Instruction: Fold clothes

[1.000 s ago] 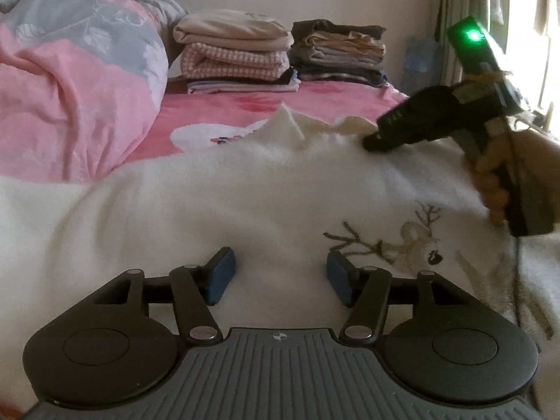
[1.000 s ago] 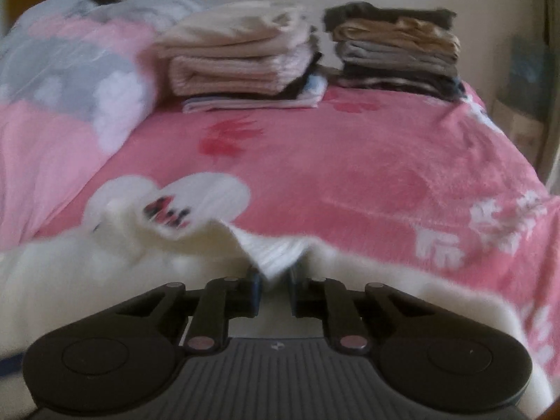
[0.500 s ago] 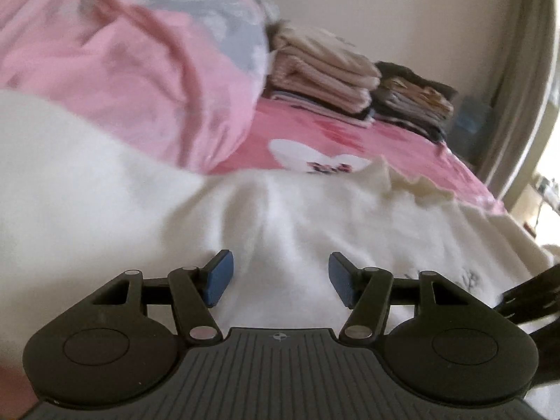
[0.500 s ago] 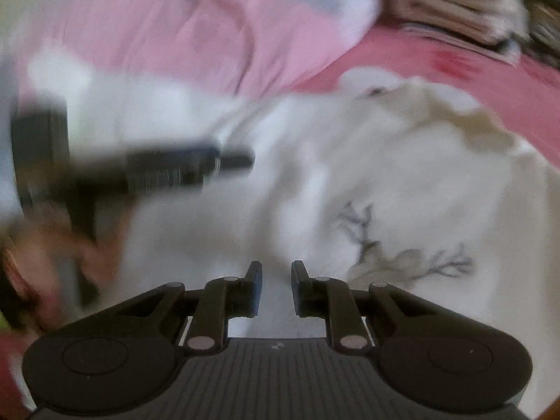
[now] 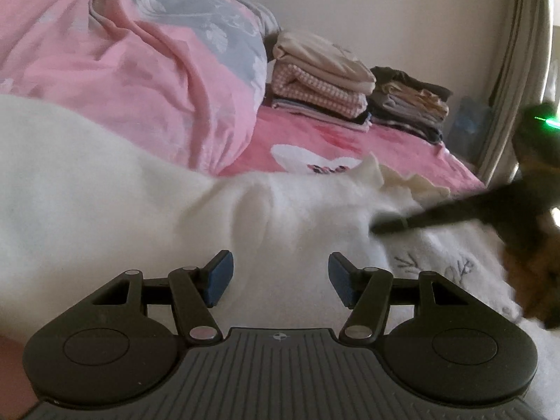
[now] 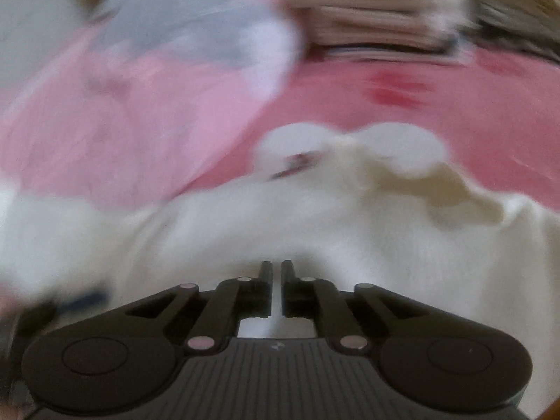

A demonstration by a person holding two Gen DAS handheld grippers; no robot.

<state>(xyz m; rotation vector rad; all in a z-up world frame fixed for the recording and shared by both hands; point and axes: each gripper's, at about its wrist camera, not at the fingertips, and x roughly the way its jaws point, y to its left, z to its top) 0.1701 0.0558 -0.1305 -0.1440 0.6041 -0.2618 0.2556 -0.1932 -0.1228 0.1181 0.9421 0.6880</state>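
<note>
A white fleece sweater [image 5: 140, 210] with a reindeer embroidery [image 5: 455, 266] lies spread on the pink bed, its cream collar [image 5: 402, 178] at the far edge. My left gripper [image 5: 278, 276] hovers just over the sweater's body, open, with nothing between its blue pads. My right gripper [image 5: 381, 226], a blurred dark streak from the right, has its tips on the sweater below the collar. In the blurred right wrist view, the right gripper [image 6: 277, 269] has its jaws almost together. They stand over the sweater [image 6: 350, 238], facing the collar [image 6: 437, 189], and I see no cloth pinched between them.
A bunched pink and grey duvet [image 5: 122, 70] lies at the left. Two stacks of folded clothes [image 5: 322, 77] [image 5: 409, 105] stand at the far end of the pink sheet [image 5: 402, 143]. A curtain [image 5: 518, 70] hangs at the right. A hand [image 5: 532, 280] holds the right gripper.
The left gripper swung left and rolled, still open. The right gripper left the collar, swept across the sweater and now faces the collar again. Its jaws are closer together.
</note>
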